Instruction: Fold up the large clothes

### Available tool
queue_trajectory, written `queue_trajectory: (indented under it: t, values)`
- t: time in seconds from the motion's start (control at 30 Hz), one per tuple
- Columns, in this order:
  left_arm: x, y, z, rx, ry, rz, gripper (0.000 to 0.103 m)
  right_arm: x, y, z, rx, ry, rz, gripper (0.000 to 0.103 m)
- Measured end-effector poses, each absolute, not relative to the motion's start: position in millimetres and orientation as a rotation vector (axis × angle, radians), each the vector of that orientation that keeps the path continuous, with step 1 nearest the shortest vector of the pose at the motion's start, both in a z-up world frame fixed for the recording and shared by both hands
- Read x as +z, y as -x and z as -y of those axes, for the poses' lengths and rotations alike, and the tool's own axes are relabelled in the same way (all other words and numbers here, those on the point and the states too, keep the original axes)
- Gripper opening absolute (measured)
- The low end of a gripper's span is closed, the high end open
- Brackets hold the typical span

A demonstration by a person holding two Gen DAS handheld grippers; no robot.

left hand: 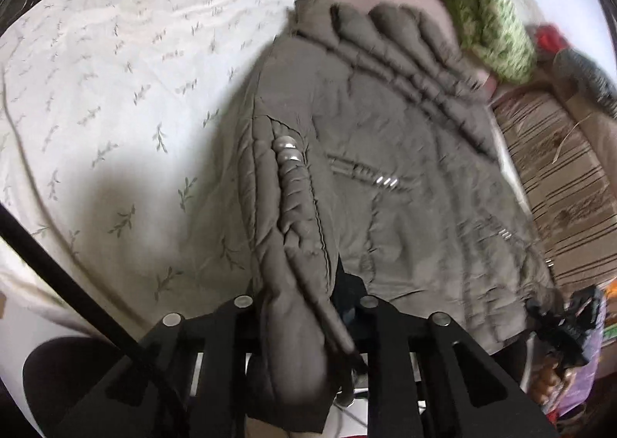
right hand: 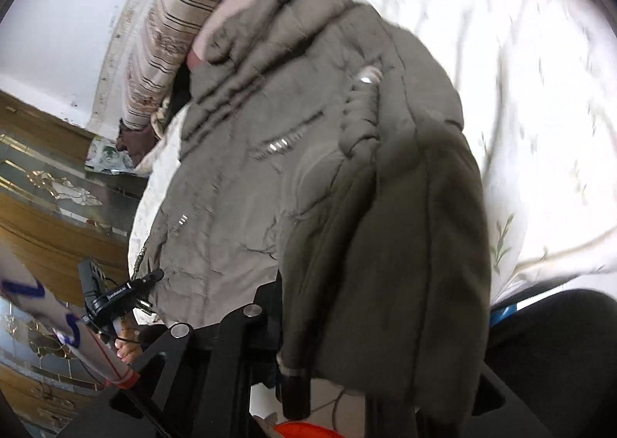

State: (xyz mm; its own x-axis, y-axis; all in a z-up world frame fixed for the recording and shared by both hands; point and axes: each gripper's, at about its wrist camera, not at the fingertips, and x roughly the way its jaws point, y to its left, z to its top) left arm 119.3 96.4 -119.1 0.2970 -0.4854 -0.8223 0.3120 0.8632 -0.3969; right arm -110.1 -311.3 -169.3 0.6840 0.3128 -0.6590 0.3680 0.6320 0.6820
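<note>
A large olive-grey quilted jacket (left hand: 385, 137) lies spread on a bed, with silver snaps and zipper pulls on its front. My left gripper (left hand: 304, 306) is shut on a bunched edge of the jacket that drapes between its black fingers (left hand: 239, 322). My right gripper (right hand: 320, 306) is shut on another fold of the same jacket (right hand: 270, 152), which hangs over it and hides its right finger. Each gripper also shows small in the other view: the right one (left hand: 570, 322) and the left one (right hand: 115, 295).
A white bedspread with a leaf print (left hand: 115, 90) covers the bed. A striped pillow (left hand: 559, 175) and a green knitted blanket (left hand: 489, 21) lie at the far side. A wooden cabinet with glass doors (right hand: 50, 206) stands to the left.
</note>
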Motion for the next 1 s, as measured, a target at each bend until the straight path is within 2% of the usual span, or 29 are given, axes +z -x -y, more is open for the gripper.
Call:
queue_trajectory:
  t: [0.23,0.53,0.67,1.0]
  values:
    - [-85.0,-84.1,-120.4,-0.574,0.249,-1.120,0.017,-128.6,141.6,315.6,0.013,-0.909,-0.767,0.016]
    - [-103.5,-38.1,-140.7,-0.542,0.208,-1.152,0.017,-116.9,190.2,298.4,0.020,-0.839,-0.817,0.016]
    - [-97.9,-46.3,-128.7,-0.518,0.174,-1.137,0.017,-112.8,178.0,295.2,0.008,-0.821,-0.833,0.016]
    - [-21.7,-111.7,-83.8,-0.524,0.182,-0.970,0.017,-56.5,106.8,314.1,-0.005,-0.751,-0.703,0.015]
